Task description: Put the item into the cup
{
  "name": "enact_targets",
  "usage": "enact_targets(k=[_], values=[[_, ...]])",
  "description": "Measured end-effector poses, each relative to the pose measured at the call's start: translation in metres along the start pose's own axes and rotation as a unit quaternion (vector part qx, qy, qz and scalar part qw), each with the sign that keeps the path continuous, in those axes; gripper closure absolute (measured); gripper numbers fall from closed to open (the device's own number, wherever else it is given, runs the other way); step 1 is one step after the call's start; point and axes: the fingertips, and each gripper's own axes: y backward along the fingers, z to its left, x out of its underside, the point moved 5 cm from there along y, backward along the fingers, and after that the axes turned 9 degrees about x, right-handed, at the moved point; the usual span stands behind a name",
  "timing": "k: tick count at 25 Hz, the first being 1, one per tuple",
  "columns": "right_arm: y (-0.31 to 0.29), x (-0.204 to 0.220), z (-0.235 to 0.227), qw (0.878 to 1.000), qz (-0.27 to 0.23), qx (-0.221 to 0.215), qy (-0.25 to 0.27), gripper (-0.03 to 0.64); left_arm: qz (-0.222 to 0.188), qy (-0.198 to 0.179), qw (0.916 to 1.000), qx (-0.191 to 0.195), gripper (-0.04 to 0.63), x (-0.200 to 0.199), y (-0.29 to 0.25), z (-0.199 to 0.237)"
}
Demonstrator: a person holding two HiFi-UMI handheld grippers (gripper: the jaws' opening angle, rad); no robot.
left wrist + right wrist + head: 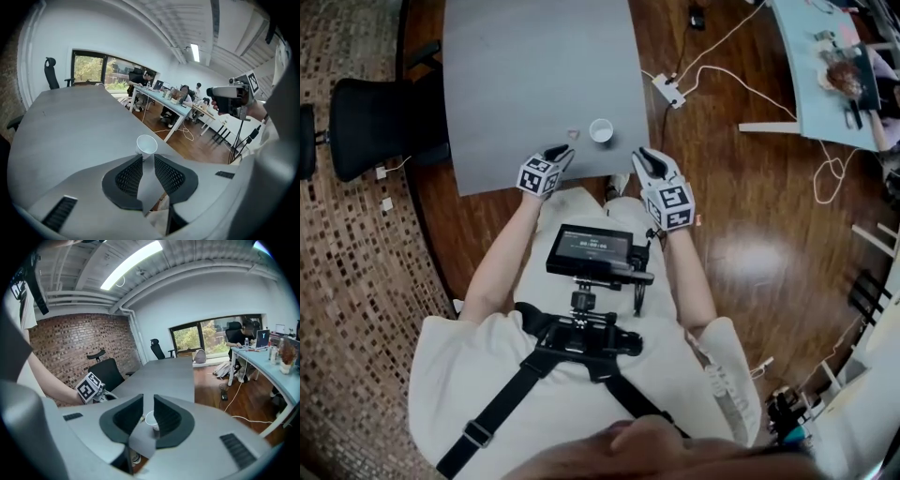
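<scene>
A white paper cup stands upright near the front edge of the grey table. A small pale item lies on the table just left of it. My left gripper hovers at the table's front edge, below and left of the cup, open with nothing between its fingers. In the left gripper view the cup stands just beyond the left gripper. My right gripper hangs off the table's front right corner, open and empty. In the right gripper view the cup shows through the gap of the right gripper.
A black office chair stands left of the table. A power strip and white cables lie on the wooden floor to the right. A light table with clutter sits at the far right. A screen hangs on the person's chest rig.
</scene>
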Motion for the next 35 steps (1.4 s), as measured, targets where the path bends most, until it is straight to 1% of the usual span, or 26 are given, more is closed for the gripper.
enact_targets(k=[3, 7, 9, 12, 14, 17, 22, 27, 28, 29, 30, 31, 35], values=[[-0.008, -0.003, -0.001, 1.000, 0.006, 0.003, -0.001, 0.515, 0.002, 0.031, 0.9995, -0.007, 0.514, -0.004, -0.015, 0.022], [-0.013, -0.007, -0.001, 1.000, 0.016, 0.008, -0.007, 0.515, 0.051, 0.038, 0.9974, -0.033, 0.509, 0.008, -0.040, 0.057], [-0.014, -0.010, 0.000, 1.000, 0.021, 0.010, -0.005, 0.517, 0.079, 0.033, 0.9955, -0.041, 0.508, 0.017, -0.052, 0.073], [-0.018, -0.011, 0.000, 1.000, 0.026, 0.013, -0.002, 0.517, 0.133, 0.007, 0.9892, -0.062, 0.506, 0.035, -0.067, 0.102], [-0.017, -0.008, 0.001, 0.999, 0.030, 0.014, -0.007, 0.517, 0.151, -0.001, 0.9867, -0.059, 0.506, 0.041, -0.076, 0.106], [-0.014, 0.001, 0.003, 0.999, 0.040, 0.016, -0.016, 0.517, 0.163, -0.004, 0.9852, -0.054, 0.506, 0.044, -0.086, 0.107], [-0.009, 0.010, 0.006, 0.998, 0.050, 0.018, -0.018, 0.517, 0.174, -0.014, 0.9822, -0.070, 0.506, 0.049, -0.092, 0.117], [0.000, 0.016, 0.001, 0.998, 0.055, 0.025, -0.022, 0.517, 0.178, -0.019, 0.9811, -0.074, 0.506, 0.050, -0.101, 0.120], [0.001, 0.018, 0.000, 0.998, 0.057, 0.027, -0.022, 0.517, 0.178, -0.022, 0.9807, -0.079, 0.512, 0.049, -0.101, 0.121], [0.002, 0.019, -0.002, 0.998, 0.059, 0.028, -0.022, 0.517, 0.178, -0.026, 0.9804, -0.081, 0.541, 0.049, -0.101, 0.121], [0.003, 0.020, -0.003, 0.998, 0.059, 0.029, -0.021, 0.517, 0.177, -0.027, 0.9804, -0.081, 0.585, 0.050, -0.102, 0.121], [0.003, 0.019, -0.004, 0.998, 0.058, 0.030, -0.018, 0.517, 0.176, -0.028, 0.9808, -0.080, 0.595, 0.051, -0.102, 0.120], [0.003, 0.018, -0.006, 0.998, 0.052, 0.030, -0.013, 0.517, 0.152, -0.033, 0.9840, -0.087, 0.595, 0.047, -0.092, 0.119]])
